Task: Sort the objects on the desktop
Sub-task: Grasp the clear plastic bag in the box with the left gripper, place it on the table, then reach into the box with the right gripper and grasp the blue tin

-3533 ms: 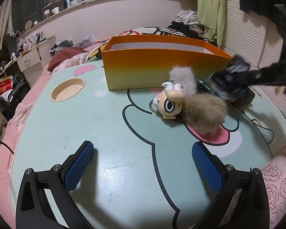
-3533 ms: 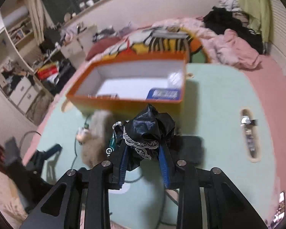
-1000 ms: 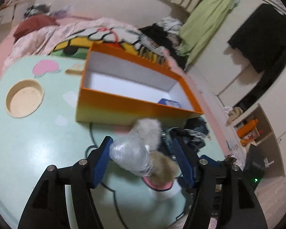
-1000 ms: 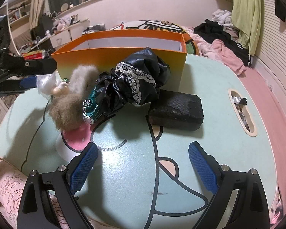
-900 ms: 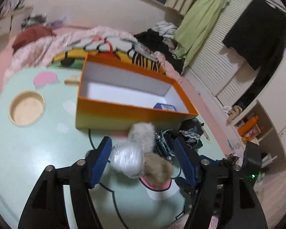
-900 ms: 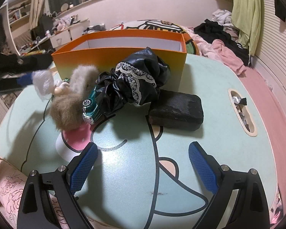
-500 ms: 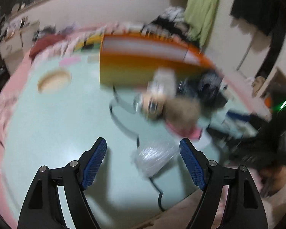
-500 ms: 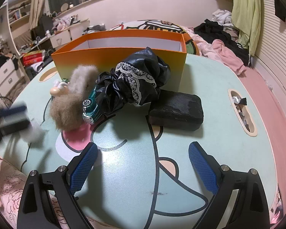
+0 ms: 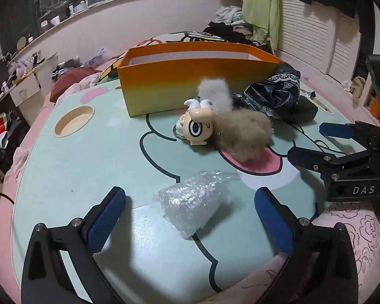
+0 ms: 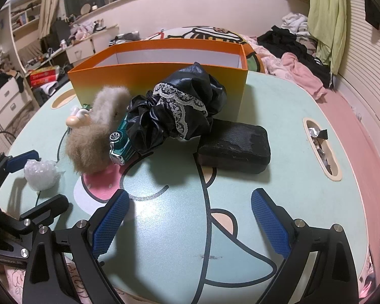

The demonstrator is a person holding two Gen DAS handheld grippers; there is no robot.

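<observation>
1. Left wrist view: the left gripper has its fingers spread wide, a bubble-wrap bundle lying loose on the table between them.
2. The right gripper is also spread, holding nothing.
3. A furry toy, toy car, black cloth and black case cluster before the orange box.
4. The box's contents are hidden, possibly none.

A green garment is hung by the slatted doors; clothes (pink, black, white) are heaped beneath.
</observation>
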